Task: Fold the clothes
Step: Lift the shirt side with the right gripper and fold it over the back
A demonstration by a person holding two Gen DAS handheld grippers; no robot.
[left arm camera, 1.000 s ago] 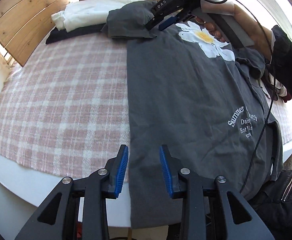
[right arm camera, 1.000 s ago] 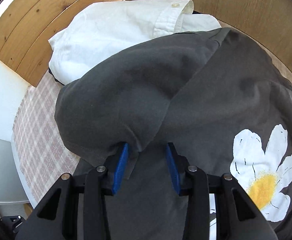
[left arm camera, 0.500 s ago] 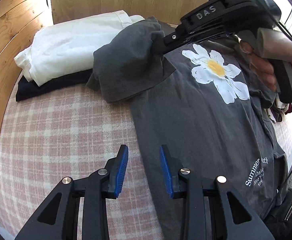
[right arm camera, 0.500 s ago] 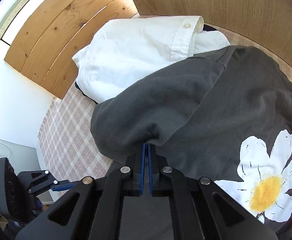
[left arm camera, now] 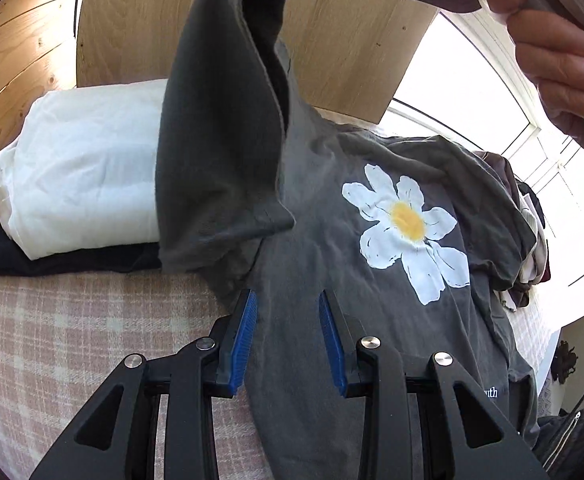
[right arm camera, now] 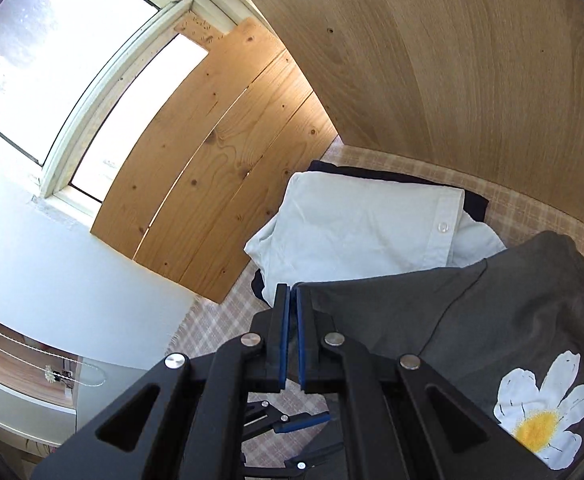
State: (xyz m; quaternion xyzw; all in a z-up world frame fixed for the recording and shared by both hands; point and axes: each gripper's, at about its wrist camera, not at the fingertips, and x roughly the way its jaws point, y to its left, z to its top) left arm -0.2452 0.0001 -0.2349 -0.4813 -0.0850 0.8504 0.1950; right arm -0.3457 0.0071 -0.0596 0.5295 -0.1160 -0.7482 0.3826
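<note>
Since half a second ago the right gripper has risen high and carries the sleeve of the dark grey cotton T-shirt with a white daisy print up with it, while the left gripper has moved forward over the shirt's left edge. The right jaws are pressed together and pinch the sleeve hem; the left jaws are spread, with grey cloth between them but not held. The shirt body lies flat on the pink checked blanket, beside a folded white shirt that rests on a folded black garment. The thin hem may slip out of the pinch, or the lift may drag the whole body and make wrinkles, because nothing pins it. The left view shows the hanging sleeve and the person's hand; the right view shows how the jaws bite, and a window.
</note>
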